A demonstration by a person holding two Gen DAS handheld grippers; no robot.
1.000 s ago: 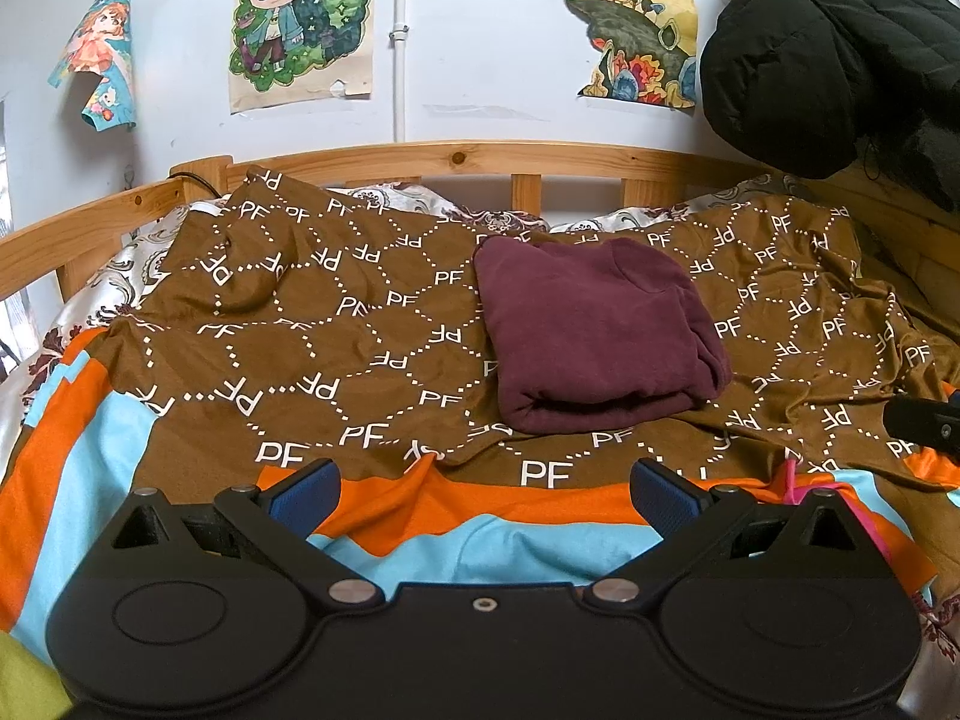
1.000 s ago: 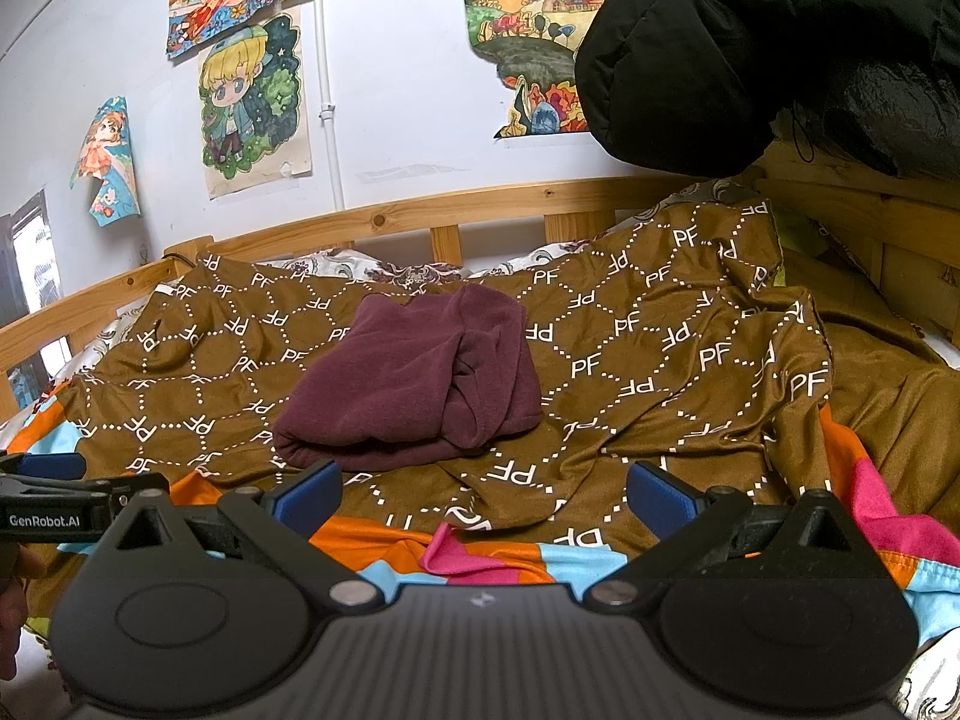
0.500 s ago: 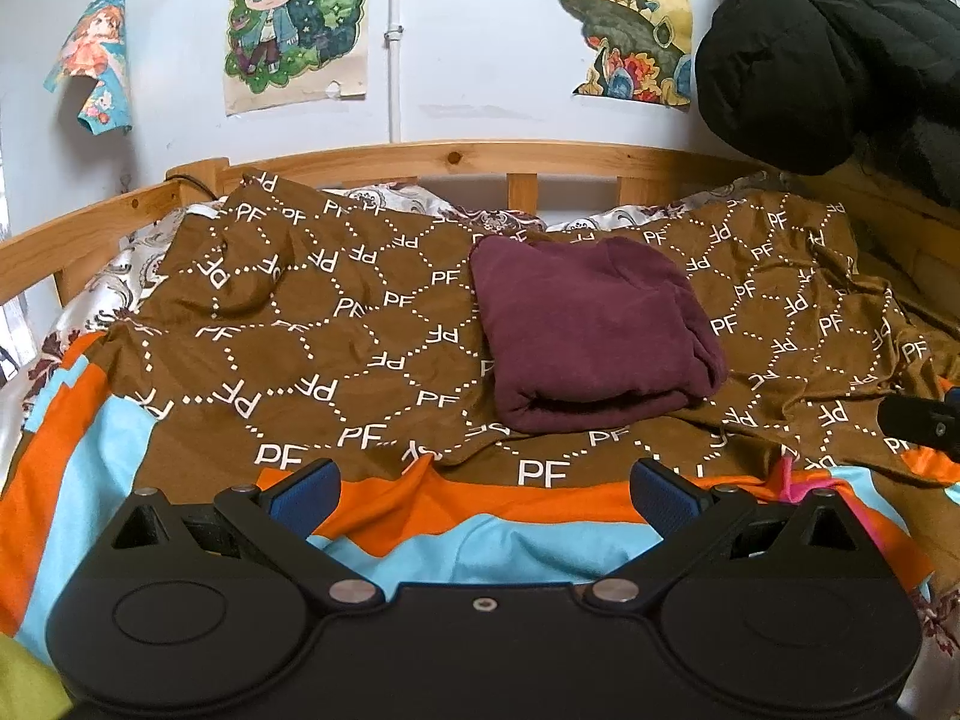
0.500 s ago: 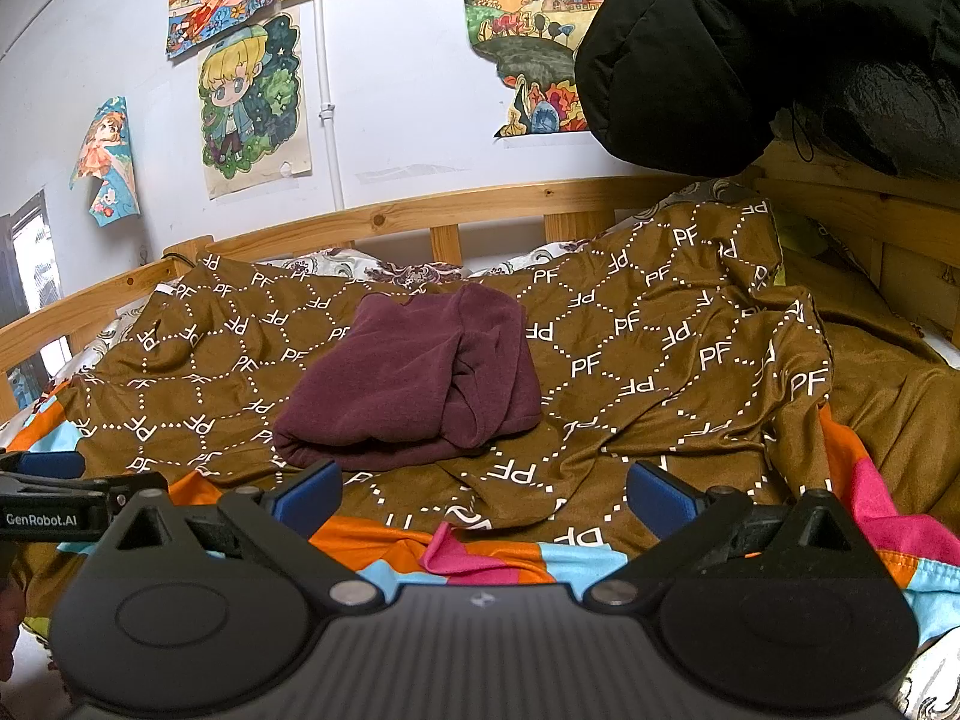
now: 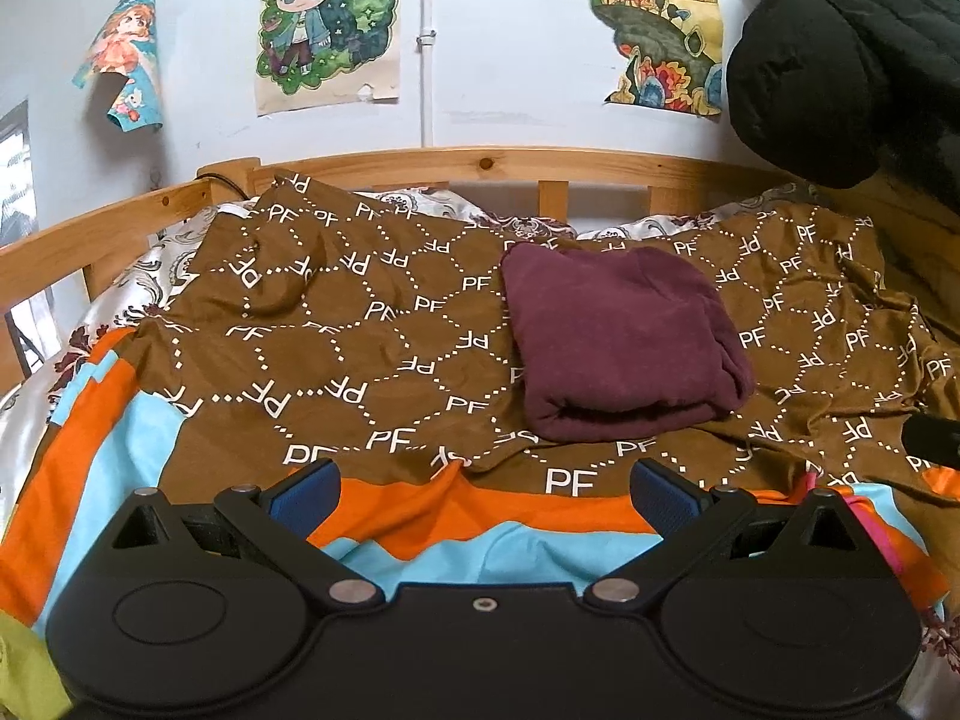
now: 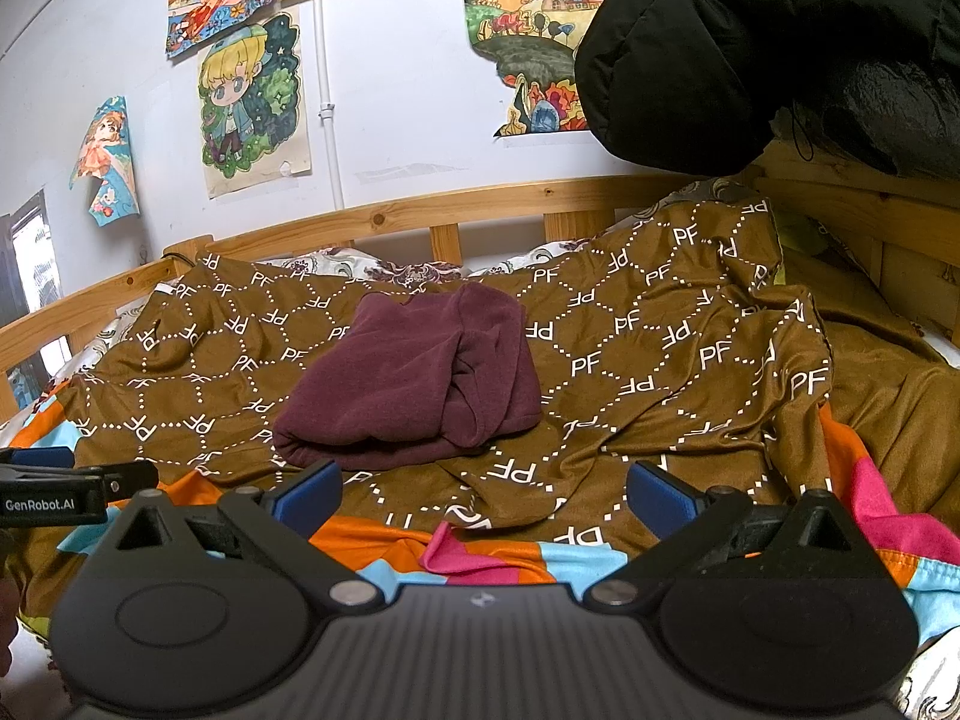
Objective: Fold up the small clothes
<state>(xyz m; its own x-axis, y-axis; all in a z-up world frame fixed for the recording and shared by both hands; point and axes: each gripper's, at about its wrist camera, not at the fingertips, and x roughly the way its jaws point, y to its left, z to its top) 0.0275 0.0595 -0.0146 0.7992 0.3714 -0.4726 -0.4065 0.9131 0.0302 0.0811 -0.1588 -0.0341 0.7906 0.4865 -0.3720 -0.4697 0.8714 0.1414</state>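
Observation:
A folded maroon garment (image 5: 618,333) lies on the brown "PF" patterned cloth (image 5: 360,336) in the middle of the bed; it also shows in the right wrist view (image 6: 414,378). My left gripper (image 5: 480,489) is open and empty, hovering over the orange and light-blue fabric (image 5: 480,534) short of the garment. My right gripper (image 6: 480,489) is open too, with nothing between its blue pads (image 6: 309,489), just in front of the garment's near edge. The left gripper's body (image 6: 54,489) shows at the left edge of the right wrist view.
A wooden bed rail (image 5: 480,162) runs along the back, under posters on the wall (image 5: 327,30). A black padded jacket (image 6: 780,42) hangs at the upper right. Pink fabric (image 6: 888,516) lies at the near right. The brown cloth (image 6: 660,372) is wrinkled on the right.
Almost nothing has changed. The left wrist view has shifted very slightly; both grippers stay open and the maroon garment has not moved.

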